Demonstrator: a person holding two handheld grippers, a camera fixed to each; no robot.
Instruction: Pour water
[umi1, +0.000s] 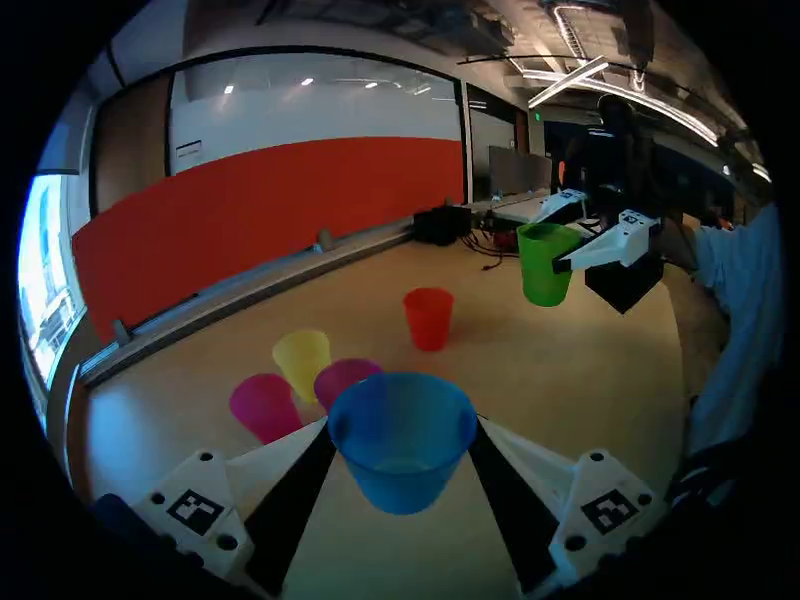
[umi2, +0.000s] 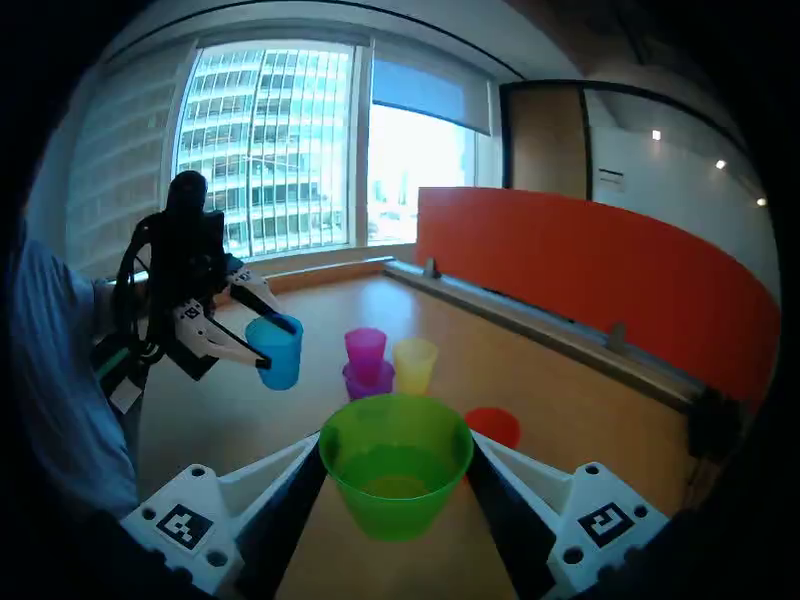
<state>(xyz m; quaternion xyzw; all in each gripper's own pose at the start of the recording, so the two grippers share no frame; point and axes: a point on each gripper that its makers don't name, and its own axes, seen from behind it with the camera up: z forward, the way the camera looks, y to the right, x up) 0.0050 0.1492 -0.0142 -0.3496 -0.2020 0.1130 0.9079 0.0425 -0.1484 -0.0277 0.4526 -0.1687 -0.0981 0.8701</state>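
My left gripper (umi1: 402, 432) pinches the blue cup (umi1: 402, 478) upright between both fingers. My right gripper (umi2: 395, 440) pinches the green cup (umi2: 395, 495) the same way. Ahead of the left gripper, a red cup (umi1: 428, 318) and a yellow cup (umi1: 301, 362) stand on the table (umi1: 570, 400).

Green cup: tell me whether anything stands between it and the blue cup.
Nothing visible does. The green cup and blue cup are both held up off the table with open air between them. The red cup, yellow cup and pink cups stand on the table below that line.
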